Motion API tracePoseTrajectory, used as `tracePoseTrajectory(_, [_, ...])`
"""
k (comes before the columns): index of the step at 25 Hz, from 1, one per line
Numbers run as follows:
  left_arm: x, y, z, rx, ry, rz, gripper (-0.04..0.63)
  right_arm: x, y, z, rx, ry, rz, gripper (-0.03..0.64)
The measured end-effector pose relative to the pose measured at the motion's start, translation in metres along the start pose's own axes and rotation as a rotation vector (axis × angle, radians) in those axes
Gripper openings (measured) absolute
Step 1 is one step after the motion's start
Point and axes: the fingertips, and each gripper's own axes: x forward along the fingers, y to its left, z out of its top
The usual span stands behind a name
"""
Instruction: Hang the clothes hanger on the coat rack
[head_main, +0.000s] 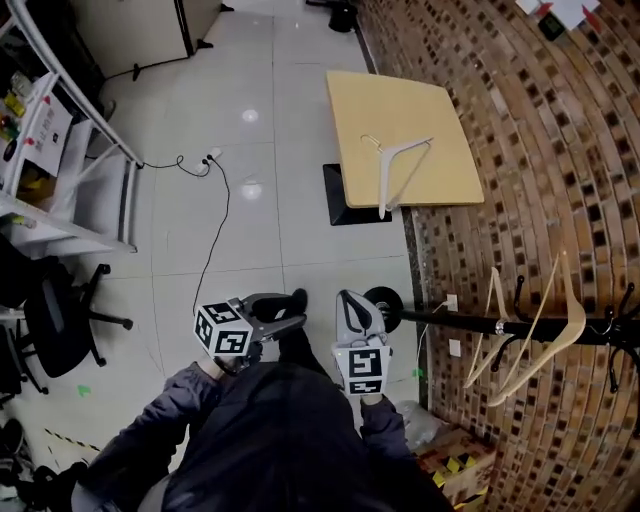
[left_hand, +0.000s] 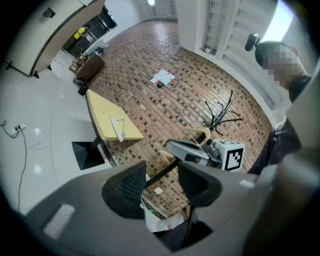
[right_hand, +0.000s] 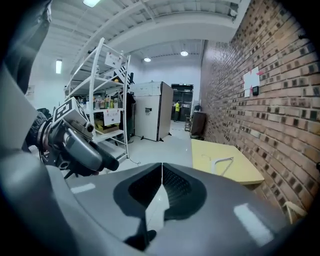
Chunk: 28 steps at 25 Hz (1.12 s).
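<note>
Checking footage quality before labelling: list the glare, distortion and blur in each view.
Head view: two white glare spots on the glossy floor; brick wall bows with lens distortion. Left gripper view: black round vignette, top right blown out, left gripper soft up close. Right gripper view: same vignette, right gripper soft, table sharp.

Left tongs (left_hand: 161, 184): jaws apart, nothing between. Beyond: right tongs (left_hand: 172, 147); yellow tabletop (left_hand: 100, 109) bearing white hanger (left_hand: 119, 129); black coat rack (left_hand: 220, 113) against brick wall (left_hand: 165, 102).

Head view looks steeply down; all views share the table (head_main: 400, 110).
</note>
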Motion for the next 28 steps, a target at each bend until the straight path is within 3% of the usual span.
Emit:
tracePoseTrajectory(7, [0.073,0.046,0.11,0.078,0.093,-0.097,0.209,0.085,-0.098,-0.007,0.076,0.11,-0.1,0.084])
tracePoseTrajectory(14, [0.108,0.096,0.16,0.065,0.219,-0.215,0.207,0.148,-0.154,-0.046,0.202,0.261,-0.24,0.091])
tracePoseTrajectory(18, [0.122,0.131,0.194,0.056,0.36,-0.328,0.207,0.189,-0.179,-0.064,0.25,0.348,-0.361,0.1])
tracePoseTrajectory(23, [0.131,0.167,0.249,0.124,0.508,-0.445,0.203,0.228,-0.206,-0.098,0.176,0.521,-0.515,0.133])
tracePoseTrajectory(28, [0.153,0.196,0.275,0.104,0.6,-0.493,0.199,0.257,-0.215,-0.138,0.049,0.691,-0.55,0.149])
